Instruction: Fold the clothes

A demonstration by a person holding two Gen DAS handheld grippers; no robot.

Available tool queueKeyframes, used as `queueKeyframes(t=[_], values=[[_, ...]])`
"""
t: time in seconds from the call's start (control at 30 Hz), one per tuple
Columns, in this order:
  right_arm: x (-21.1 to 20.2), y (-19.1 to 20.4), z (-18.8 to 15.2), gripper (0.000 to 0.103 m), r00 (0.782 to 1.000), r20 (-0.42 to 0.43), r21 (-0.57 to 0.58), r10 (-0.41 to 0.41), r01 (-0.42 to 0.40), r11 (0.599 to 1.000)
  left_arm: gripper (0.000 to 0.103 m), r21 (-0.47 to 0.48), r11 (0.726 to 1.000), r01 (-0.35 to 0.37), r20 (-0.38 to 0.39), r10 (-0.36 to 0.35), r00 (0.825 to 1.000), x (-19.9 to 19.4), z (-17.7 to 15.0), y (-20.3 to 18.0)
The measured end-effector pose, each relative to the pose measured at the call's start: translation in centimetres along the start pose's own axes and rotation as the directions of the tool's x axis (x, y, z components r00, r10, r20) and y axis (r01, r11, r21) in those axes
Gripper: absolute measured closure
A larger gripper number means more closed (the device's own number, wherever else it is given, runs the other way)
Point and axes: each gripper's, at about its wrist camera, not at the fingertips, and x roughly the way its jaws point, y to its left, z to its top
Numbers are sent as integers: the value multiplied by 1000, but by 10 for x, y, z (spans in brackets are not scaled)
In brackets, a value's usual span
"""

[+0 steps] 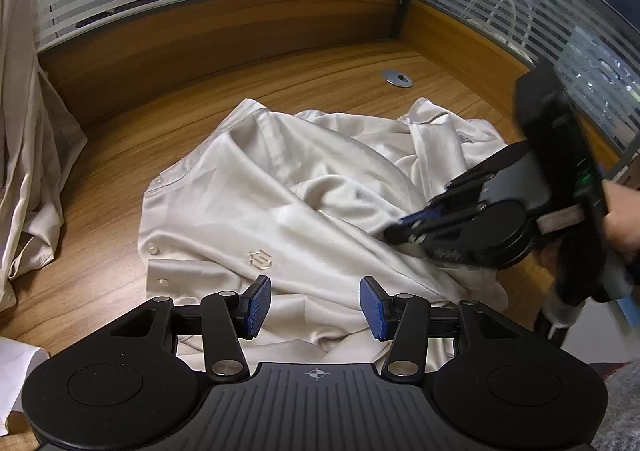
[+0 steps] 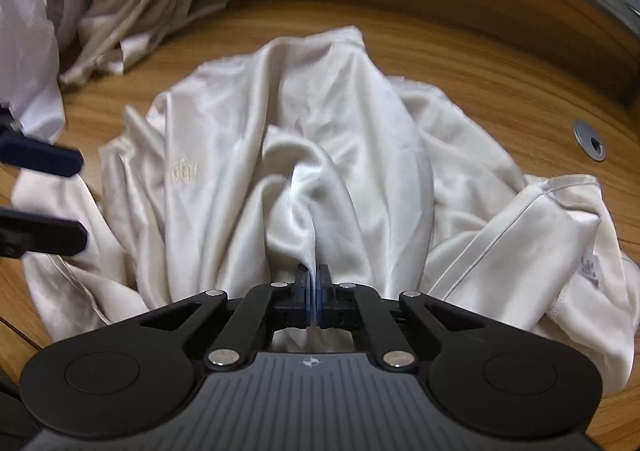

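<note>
A cream shirt (image 1: 288, 203) lies crumpled in the middle of the wooden bench (image 1: 120, 155). The right tool (image 2: 313, 291) is clamped tight on a raised fold of the shirt. The left tool (image 1: 315, 305) hangs spread wide over the shirt's near edge, gripping nothing. More pale clothes (image 2: 132, 3) are heaped on the bench beyond the shirt

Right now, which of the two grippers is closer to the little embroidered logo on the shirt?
Left. The left gripper hovers open just short of the logo; the right gripper is pinching the shirt further off.
</note>
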Motion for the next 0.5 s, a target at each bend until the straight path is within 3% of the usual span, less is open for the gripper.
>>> queueKeyframes(t=[0.1, 0.27, 0.5], values=[[-30, -10, 5, 101, 999, 39, 26, 22, -23, 999, 51, -21, 1000, -8, 10, 9, 1000, -2, 0, 6], [-97, -42, 8, 101, 994, 112, 113, -12, -1, 994, 51, -50, 999, -12, 6, 12, 1000, -1, -1, 12], [-194, -116, -9, 101, 977, 199, 324, -73, 4, 946, 51, -59, 998, 15, 4, -15, 1000, 2, 8, 5]])
